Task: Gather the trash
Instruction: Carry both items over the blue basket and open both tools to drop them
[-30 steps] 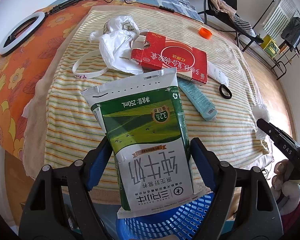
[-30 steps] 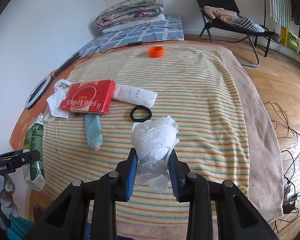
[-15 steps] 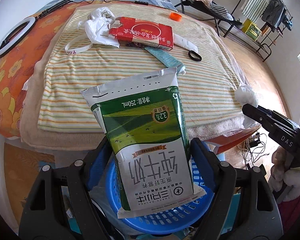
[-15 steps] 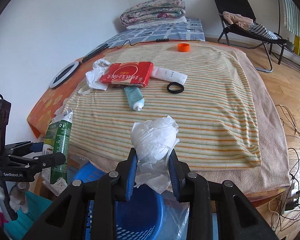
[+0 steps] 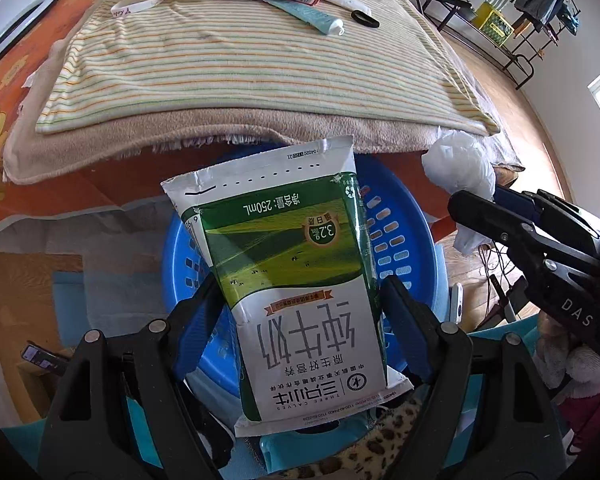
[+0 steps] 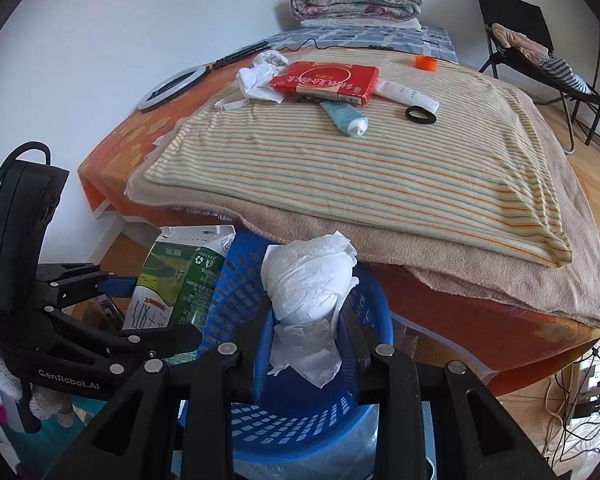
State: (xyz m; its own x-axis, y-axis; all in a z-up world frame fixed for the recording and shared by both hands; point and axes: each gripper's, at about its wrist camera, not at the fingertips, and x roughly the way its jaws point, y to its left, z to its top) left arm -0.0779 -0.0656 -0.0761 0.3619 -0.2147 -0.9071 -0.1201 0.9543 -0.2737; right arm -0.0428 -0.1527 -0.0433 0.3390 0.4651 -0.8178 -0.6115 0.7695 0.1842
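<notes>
1. The left gripper (image 5: 296, 308) has its jaws closed on a green milk pouch (image 5: 288, 264), held upright at the centre of the left view, right over the blue basket (image 5: 400, 216).
2. The right gripper (image 6: 306, 340) is clamped on a white wad (image 6: 308, 280), low centre of the right view, also above the basket's rim (image 6: 300, 436).
3. Judging by this, both pieces are at the drop point but not yet let go; the basket bottom looks bare where it shows.
4. Left on the bed (image 6: 380, 160), in the upper part of both views: a red box (image 6: 324, 82), a crumpled bag (image 6: 260, 76), a tube (image 6: 346, 116), a black ring (image 6: 420, 115) and an orange cap (image 6: 426, 63).
5. So most of the collecting seems undone.
</notes>
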